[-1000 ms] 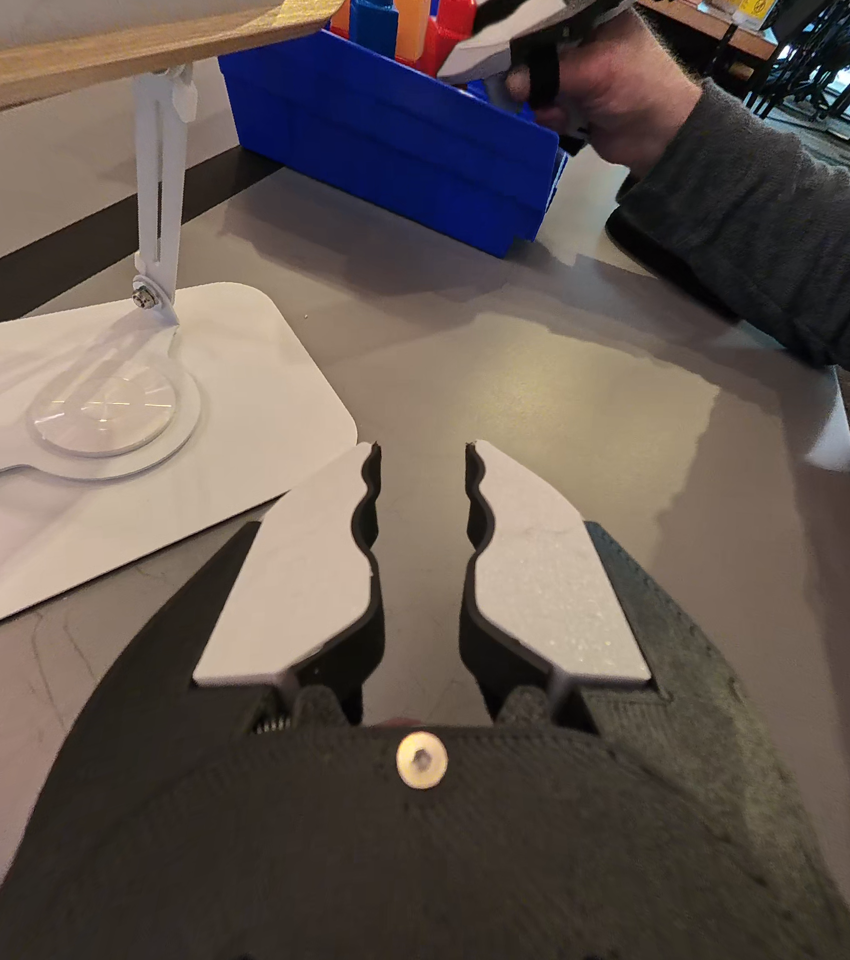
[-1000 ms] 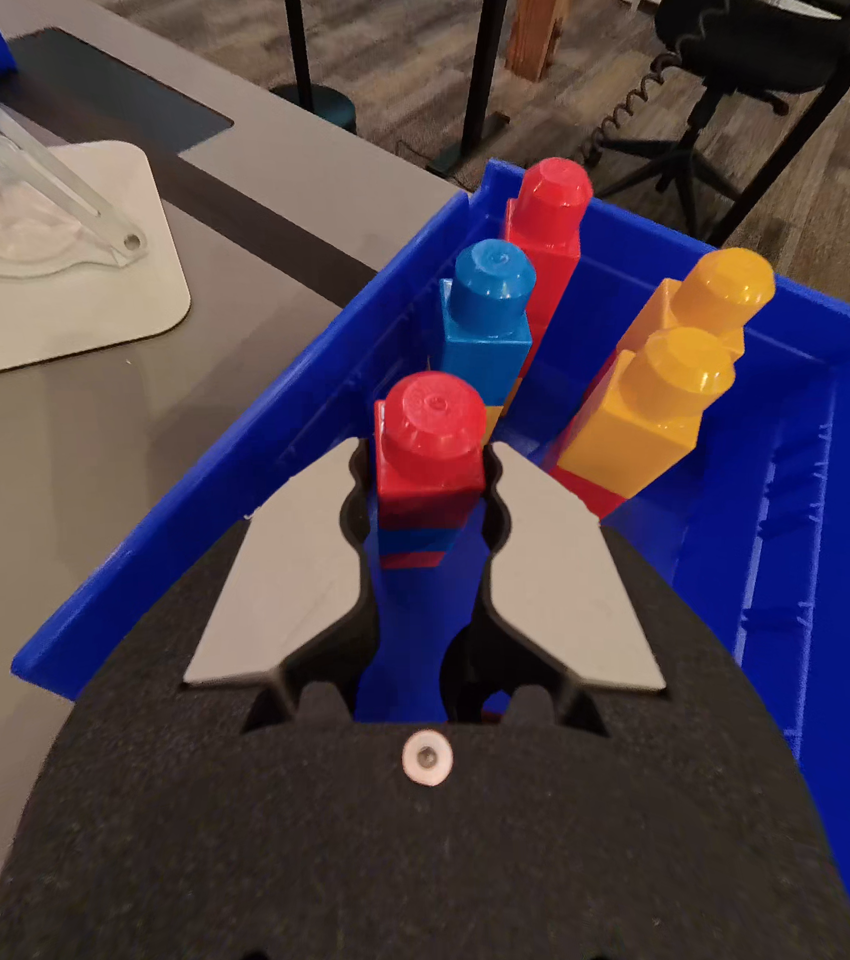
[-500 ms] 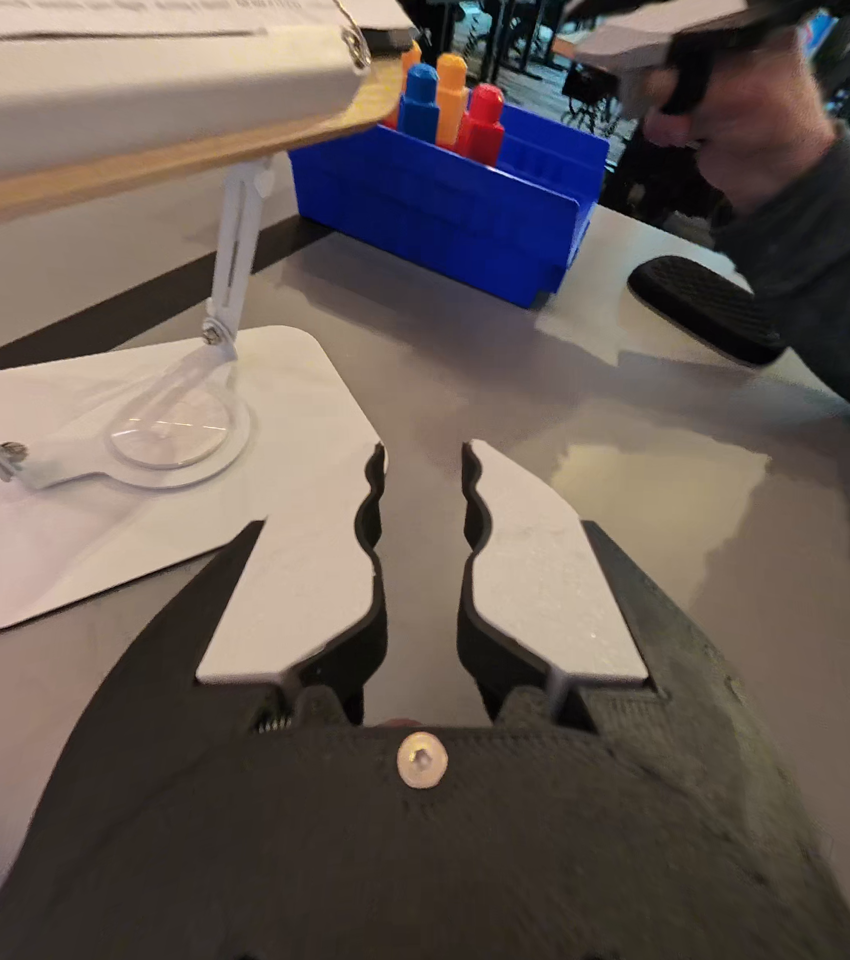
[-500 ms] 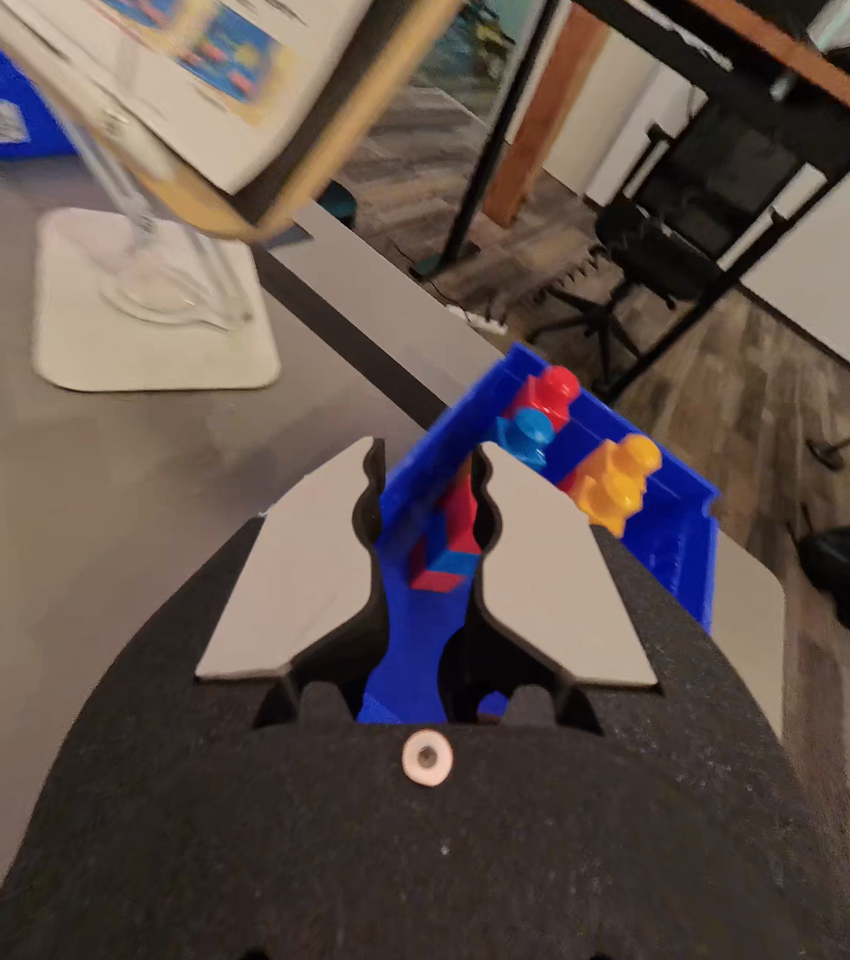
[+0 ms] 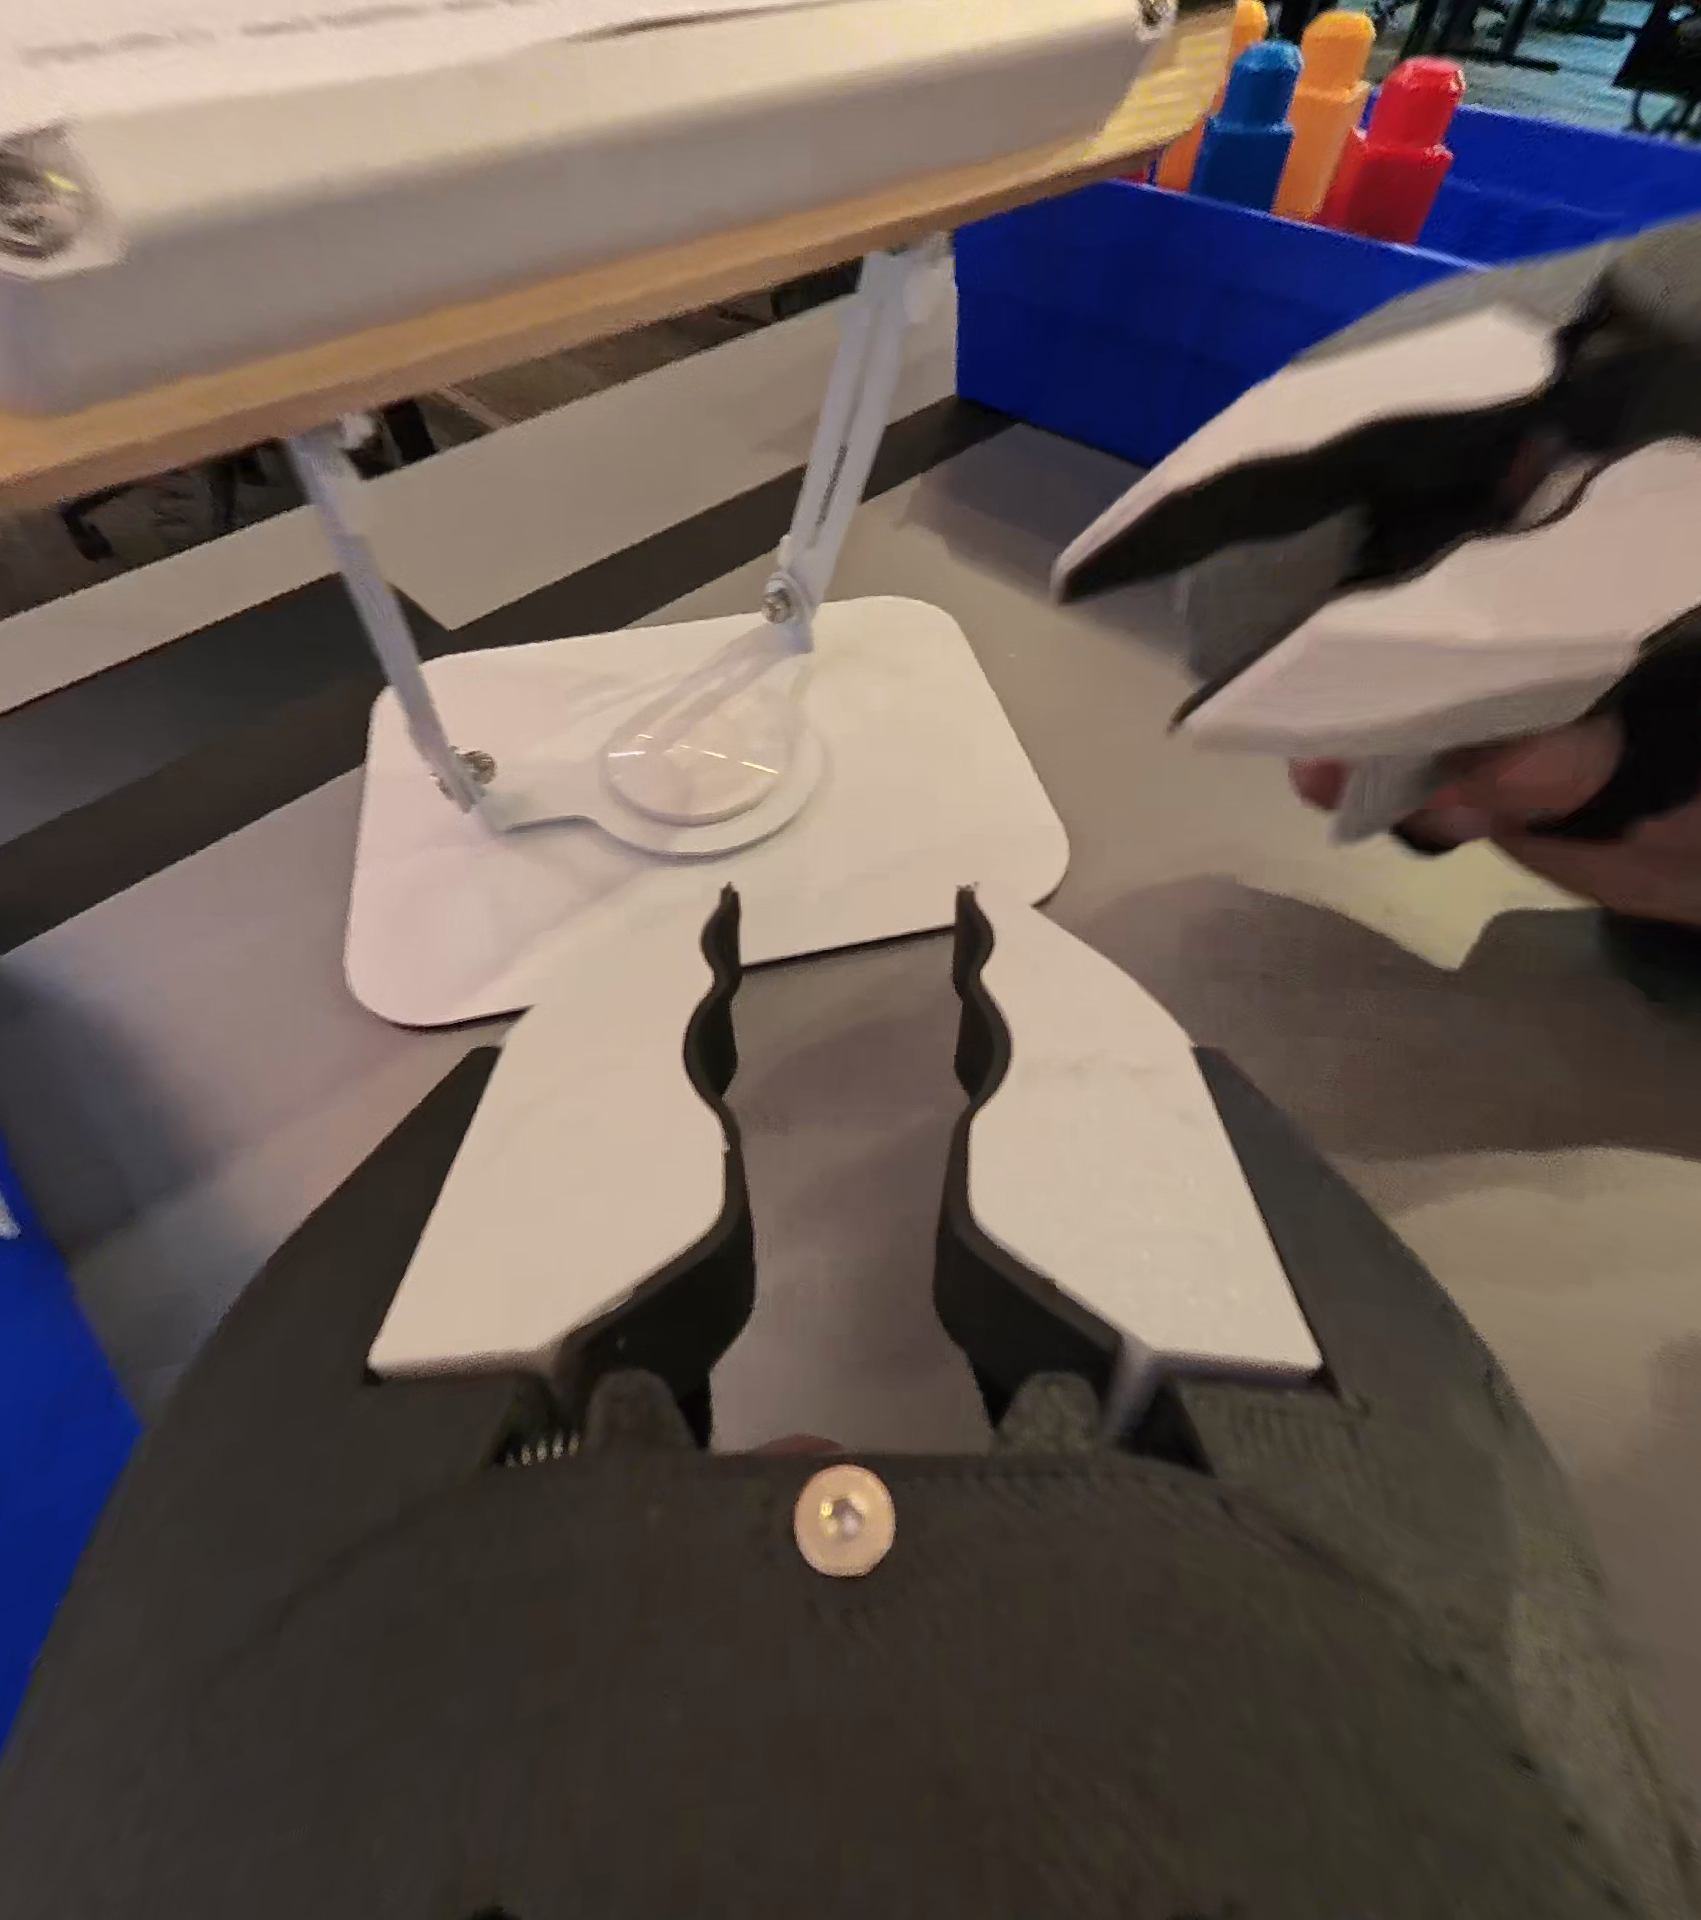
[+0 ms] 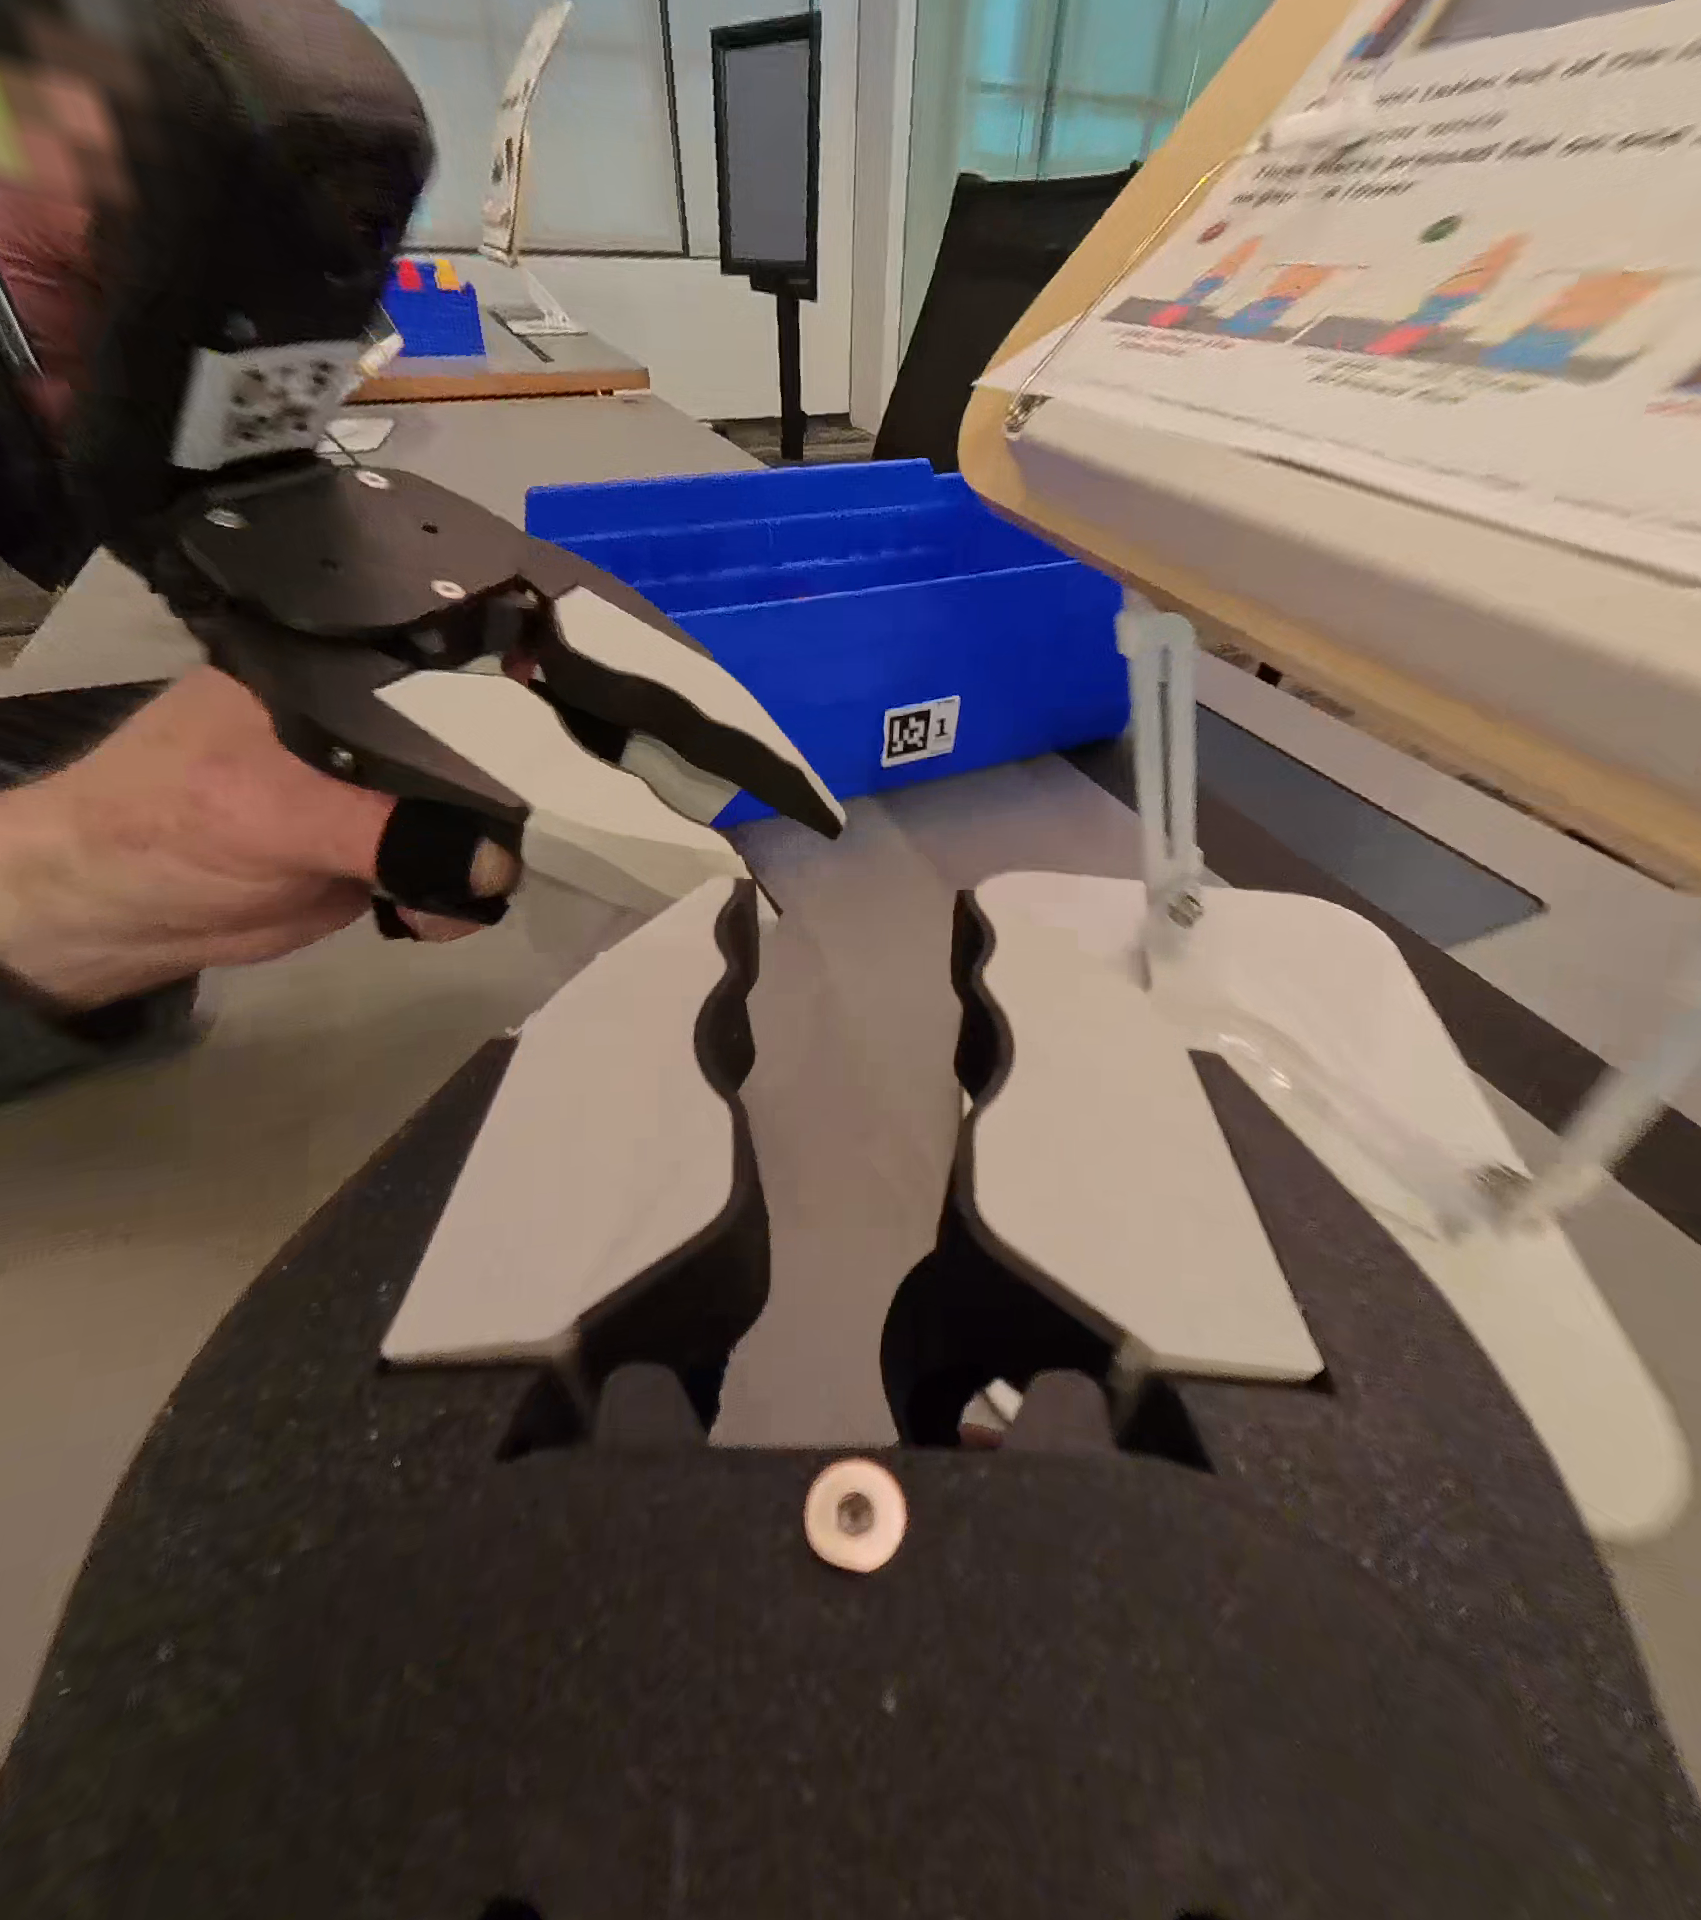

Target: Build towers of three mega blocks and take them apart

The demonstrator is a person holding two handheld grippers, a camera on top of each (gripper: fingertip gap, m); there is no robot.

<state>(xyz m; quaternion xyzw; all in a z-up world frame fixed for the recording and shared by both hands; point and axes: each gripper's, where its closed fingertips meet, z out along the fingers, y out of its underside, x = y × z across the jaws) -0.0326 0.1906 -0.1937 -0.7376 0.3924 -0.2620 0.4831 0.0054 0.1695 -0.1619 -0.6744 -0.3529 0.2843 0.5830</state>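
Both grippers are empty, jaws parted to a moderate gap with only grey worktop (image 5: 1448, 1091) showing between them. In its own view the left gripper (image 5: 841, 914) hangs low over the worktop; the right gripper (image 5: 1126, 655) sits at its 2 o'clock, near and apart, held by a hand (image 5: 1594, 821).

In the right wrist view the right gripper (image 6: 851, 899) points over bare worktop, with the left gripper (image 6: 721, 769) at 10 o'clock.

Just beyond the left gripper's tips, at 12 o'clock, lies the white base (image 5: 929, 727) of a stand. Its thin legs (image 5: 830, 478) carry a tilted wooden board (image 5: 513, 322) overhead, with sheets clipped to it.

The mega blocks (image 5: 1313, 125) stand stacked in a blue bin (image 5: 1189, 312) far off at 1 o'clock, behind the board's corner. A second blue bin (image 6: 856, 623) sits at 12 o'clock in the right wrist view; nothing shows above its rim, and its floor is hidden.

The likely trouble is a collision. Either gripper, raised quickly toward a bin, could catch the board's low edge or a leg and tip the stand. The two grippers could also clip each other if they cross. Both pictures are blurred, so the clearance is hard to judge.

Open room lies at 3 to 5 o'clock of the left gripper, on bare worktop. A safe route to the blocks probably passes right of the stand.
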